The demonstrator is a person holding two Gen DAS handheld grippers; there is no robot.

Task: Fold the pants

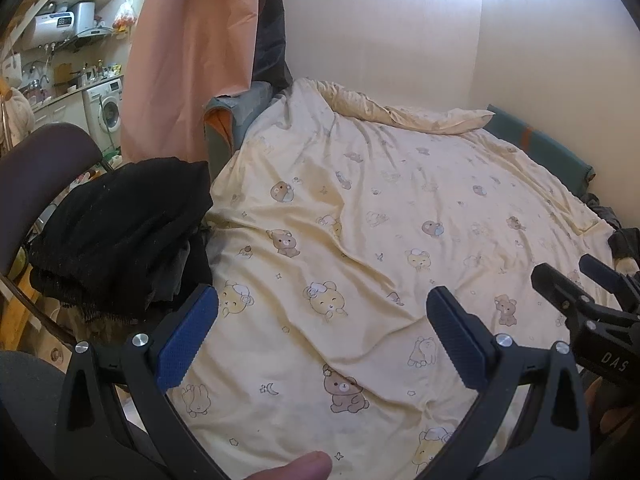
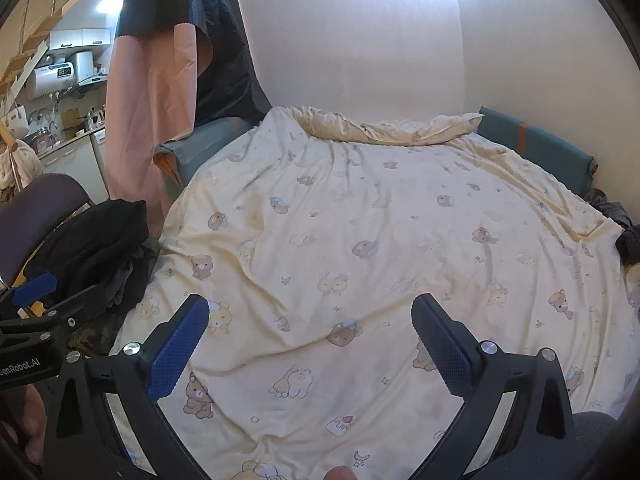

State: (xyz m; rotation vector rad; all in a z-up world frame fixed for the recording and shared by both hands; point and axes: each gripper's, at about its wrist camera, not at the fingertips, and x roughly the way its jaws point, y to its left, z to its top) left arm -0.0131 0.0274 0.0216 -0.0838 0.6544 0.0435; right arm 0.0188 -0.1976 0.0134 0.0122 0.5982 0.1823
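A heap of black garments (image 1: pixel 120 232), likely the pants, lies on a dark chair left of the bed; it also shows in the right wrist view (image 2: pixel 100 248). My left gripper (image 1: pixel 322 320) hovers open over the yellow bear-print duvet (image 1: pixel 400 208), its left finger close to the heap, holding nothing. My right gripper (image 2: pixel 312 312) is open too, above the duvet (image 2: pixel 380 220) with nothing between its fingers. Each gripper shows in the other's view: the right gripper (image 1: pixel 572 276) at the right edge, the left gripper (image 2: pixel 56 292) at the left edge by the heap.
The bed fills most of both views, with walls behind and to the right. A pink curtain (image 1: pixel 192 64) hangs by the bed's far left corner. More dark cloth (image 1: pixel 624 240) lies at the bed's right edge. The chair back (image 1: pixel 44 152) rises left of the heap.
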